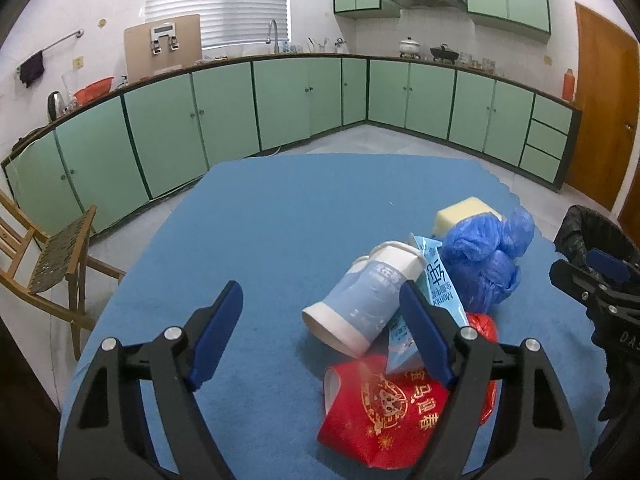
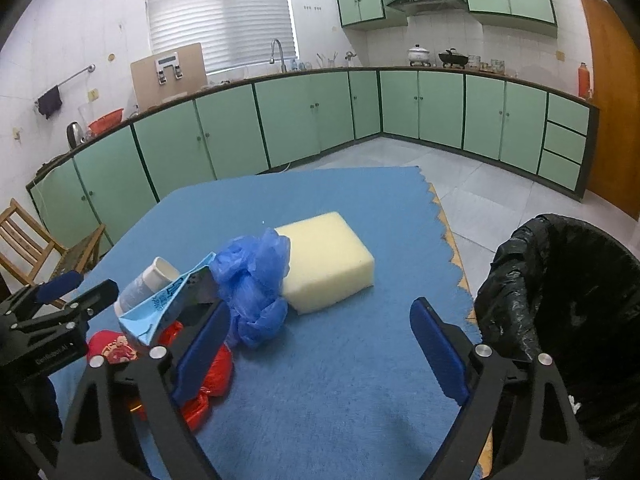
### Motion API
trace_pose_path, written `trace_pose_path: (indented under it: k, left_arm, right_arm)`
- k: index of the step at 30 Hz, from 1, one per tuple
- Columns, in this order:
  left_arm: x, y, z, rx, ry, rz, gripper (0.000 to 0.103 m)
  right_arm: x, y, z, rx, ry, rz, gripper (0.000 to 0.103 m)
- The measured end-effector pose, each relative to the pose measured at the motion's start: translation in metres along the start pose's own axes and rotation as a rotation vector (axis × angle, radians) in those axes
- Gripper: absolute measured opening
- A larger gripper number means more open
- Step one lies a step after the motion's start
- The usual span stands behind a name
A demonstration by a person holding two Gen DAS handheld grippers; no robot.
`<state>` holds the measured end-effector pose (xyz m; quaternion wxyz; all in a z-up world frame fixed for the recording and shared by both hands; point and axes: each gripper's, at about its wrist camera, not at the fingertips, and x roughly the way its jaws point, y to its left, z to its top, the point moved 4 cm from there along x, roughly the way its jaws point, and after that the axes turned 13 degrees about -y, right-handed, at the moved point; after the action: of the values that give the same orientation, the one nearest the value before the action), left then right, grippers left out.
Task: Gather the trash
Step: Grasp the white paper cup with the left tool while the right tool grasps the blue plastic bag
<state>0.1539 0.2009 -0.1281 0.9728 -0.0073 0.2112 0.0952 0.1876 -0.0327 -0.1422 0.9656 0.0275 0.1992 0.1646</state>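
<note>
Approach step: both grippers, left gripper (image 1: 320,336) and right gripper (image 2: 320,344), hover with jaws spread and empty over the trash pile (image 1: 404,320) on the bench (image 1: 260,220). Next: pinch 1 piece, carry it to the bin (image 2: 568,300).

The light-blue carton (image 1: 436,292) reads "Momow"; other print is illegible.

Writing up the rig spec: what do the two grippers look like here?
Both match: the left gripper and the right gripper have black angular frames with silver round pivot bolts, and fingers faced with flat blue pads. White lettering marks each black body, only partly readable. No cables, hands or sleeves show.
</note>
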Motion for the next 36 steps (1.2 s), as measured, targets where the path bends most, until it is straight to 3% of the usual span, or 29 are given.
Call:
trace_pose_path:
  k: [17,19,21,23,28,36]
  left_arm:
    - [0.03,-0.003,-0.011,-0.039,0.085,-0.099,0.078]
    - [0.031,-0.001,-0.013,-0.048,0.095,-0.115,0.075]
    - [0.032,0.0,-0.016,-0.046,0.116,-0.112,0.061]
    - [0.038,0.003,-0.021,-0.041,0.14,-0.091,0.055]
    - [0.041,0.006,-0.021,-0.075,0.145,-0.083,0.052]
    - [0.037,-0.001,-0.008,-0.058,0.091,-0.074,0.047]
  right_arm:
    - [0.016,0.005,0.007,-0.018,0.012,0.027,0.086]
    - [0.018,0.007,0.008,-0.02,0.013,0.03,0.086]
    - [0.019,0.008,0.009,-0.022,0.013,0.033,0.086]
    - [0.02,0.01,0.009,-0.026,0.012,0.037,0.086]
    - [0.022,0.017,0.009,-0.042,0.012,0.05,0.086]
    - [0.031,0.026,0.012,-0.048,0.02,0.071,0.077]
